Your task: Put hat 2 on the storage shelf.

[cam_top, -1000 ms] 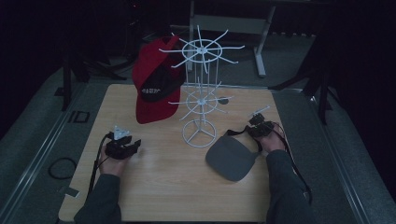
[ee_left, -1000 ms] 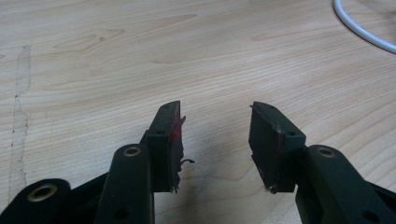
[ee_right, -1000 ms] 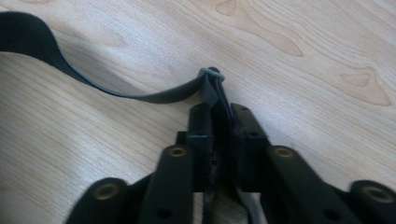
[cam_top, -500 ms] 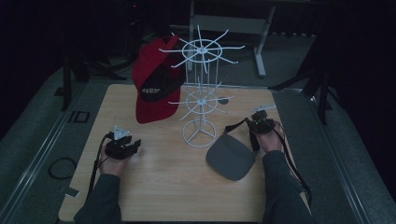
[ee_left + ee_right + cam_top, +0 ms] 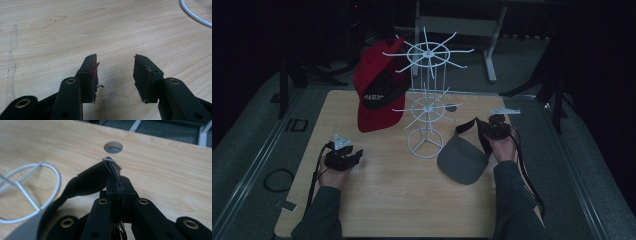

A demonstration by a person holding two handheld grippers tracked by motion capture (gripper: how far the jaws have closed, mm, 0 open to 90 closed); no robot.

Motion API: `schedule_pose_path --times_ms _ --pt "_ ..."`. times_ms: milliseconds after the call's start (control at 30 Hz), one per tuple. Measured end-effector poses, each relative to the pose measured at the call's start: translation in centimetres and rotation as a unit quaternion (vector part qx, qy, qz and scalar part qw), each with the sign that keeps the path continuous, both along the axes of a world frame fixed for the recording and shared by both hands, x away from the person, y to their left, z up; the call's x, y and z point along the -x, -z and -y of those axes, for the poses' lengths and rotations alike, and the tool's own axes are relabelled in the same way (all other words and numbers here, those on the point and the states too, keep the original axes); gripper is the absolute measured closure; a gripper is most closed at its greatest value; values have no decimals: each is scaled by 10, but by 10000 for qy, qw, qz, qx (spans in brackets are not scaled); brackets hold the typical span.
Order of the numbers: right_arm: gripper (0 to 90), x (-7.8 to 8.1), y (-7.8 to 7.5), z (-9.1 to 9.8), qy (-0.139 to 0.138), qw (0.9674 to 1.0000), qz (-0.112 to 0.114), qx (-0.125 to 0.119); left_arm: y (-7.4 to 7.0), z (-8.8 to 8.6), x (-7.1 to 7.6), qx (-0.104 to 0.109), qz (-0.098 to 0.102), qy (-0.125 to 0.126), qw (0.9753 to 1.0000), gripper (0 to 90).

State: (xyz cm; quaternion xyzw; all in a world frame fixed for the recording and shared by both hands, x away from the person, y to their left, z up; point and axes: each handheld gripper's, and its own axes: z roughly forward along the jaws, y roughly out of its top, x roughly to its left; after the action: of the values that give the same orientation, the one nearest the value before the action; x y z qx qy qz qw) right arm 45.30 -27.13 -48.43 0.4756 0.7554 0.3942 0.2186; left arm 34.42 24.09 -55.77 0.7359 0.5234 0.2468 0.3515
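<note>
Pinching the black strap (image 5: 100, 181) of a grey visor (image 5: 462, 159), the right gripper (image 5: 495, 128) has its jaws pressed together with the band sandwiched between the pads; they have just finished closing on it. In the right gripper view the strap bends away to the left from the jaw tips, and a round hole (image 5: 113, 147) in the wooden table (image 5: 392, 200) lies beyond them. From the high view, the visor hangs from that grip near the table's right edge, its brim low over the wood and just beside the ring base of a white wire rack (image 5: 426, 107), which stands around the table's middle. A red cap (image 5: 377, 95) hangs on the rack's left side, toward the far left corner. Near the left edge, the left gripper (image 5: 343, 156) rests low over the table, its jaws standing apart with nothing between them and bare wood under them.
</note>
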Motion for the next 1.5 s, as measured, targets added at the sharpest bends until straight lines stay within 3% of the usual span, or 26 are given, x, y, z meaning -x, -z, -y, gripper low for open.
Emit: schedule_pose_path --times_ms 200,567,1100,1500 --pt "883 5 -8 3 -61 9994 132 -303 0 0 0 -24 -4 -1 10000 553" --pt "883 15 -30 1 -165 9982 479 -332 0 1 0 -17 7 -8 10000 554" --pt "883 35 -68 -5 -427 9927 1040 -435 -1 1 0 -17 21 -14 10000 554" --pt "883 47 -84 -5 -512 9895 1278 -430 -1 1 0 -18 21 -17 10000 554"
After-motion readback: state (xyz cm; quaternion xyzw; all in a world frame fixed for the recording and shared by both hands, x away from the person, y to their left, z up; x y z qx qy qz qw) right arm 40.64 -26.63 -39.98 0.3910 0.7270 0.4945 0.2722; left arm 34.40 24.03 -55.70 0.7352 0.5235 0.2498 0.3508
